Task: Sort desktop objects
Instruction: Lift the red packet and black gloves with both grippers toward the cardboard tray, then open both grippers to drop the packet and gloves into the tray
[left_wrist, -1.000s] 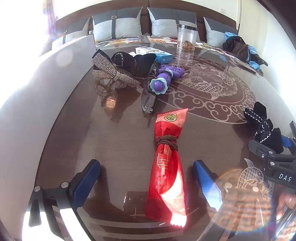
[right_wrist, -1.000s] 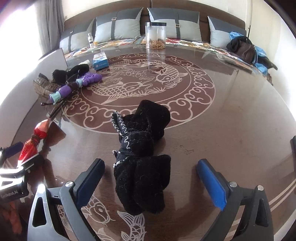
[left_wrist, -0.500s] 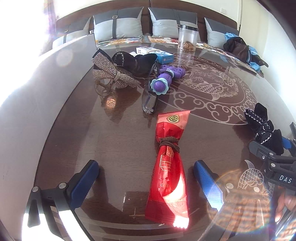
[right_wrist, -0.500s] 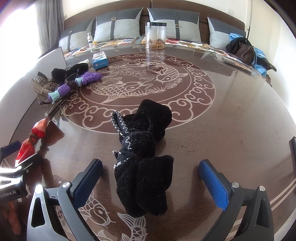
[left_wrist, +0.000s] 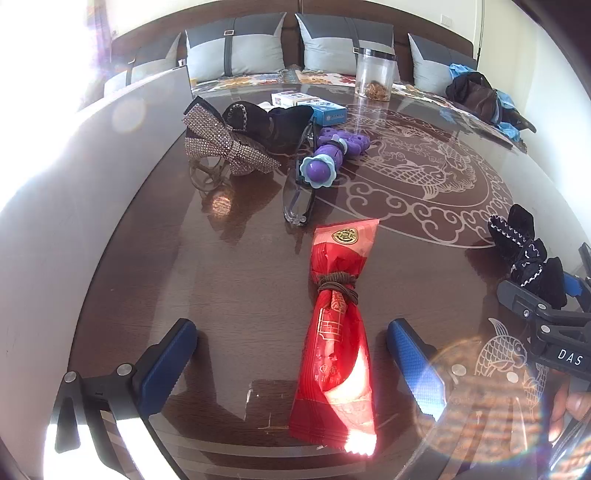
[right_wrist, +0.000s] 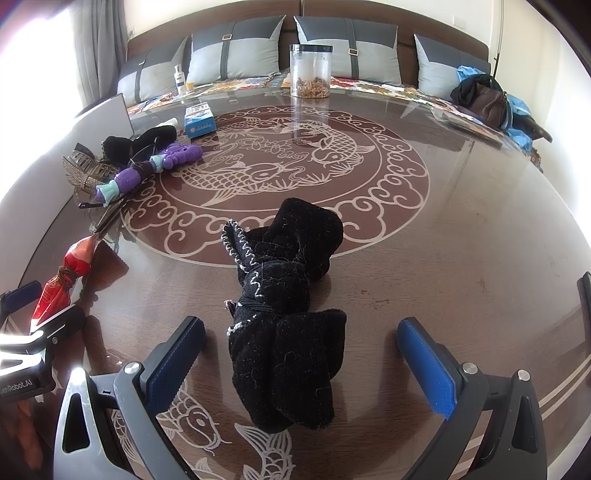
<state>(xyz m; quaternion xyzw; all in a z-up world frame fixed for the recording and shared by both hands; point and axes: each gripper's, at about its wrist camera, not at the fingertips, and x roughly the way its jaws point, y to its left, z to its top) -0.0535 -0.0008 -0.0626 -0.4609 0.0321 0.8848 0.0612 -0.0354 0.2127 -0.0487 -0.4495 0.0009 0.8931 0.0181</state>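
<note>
Dark glass-topped table (right_wrist: 461, 229) with a pale fish medallion fills both views, a cushioned bench along its far side. Over the last second very little has changed: both grippers have crept only slightly nearer their targets, so each pick is lined up but not begun. Left gripper (left_wrist: 295, 362) stands spread wide, its blue pads either side of the red snack packet (left_wrist: 338, 332) without touching it — the packet lies lengthwise between them, cinched by a brown hair tie (left_wrist: 336, 286). Right gripper (right_wrist: 301, 363) is likewise released, straddling the black fabric bow (right_wrist: 284, 314) at the near edge. Farther off to the left sit a rhinestone bow clip (left_wrist: 225, 147), a purple toy (left_wrist: 328, 158), glasses (left_wrist: 299, 192) and a blue box (right_wrist: 198, 120); a clear jar (right_wrist: 310, 70) stands far. Sorting looks barely started.
</note>
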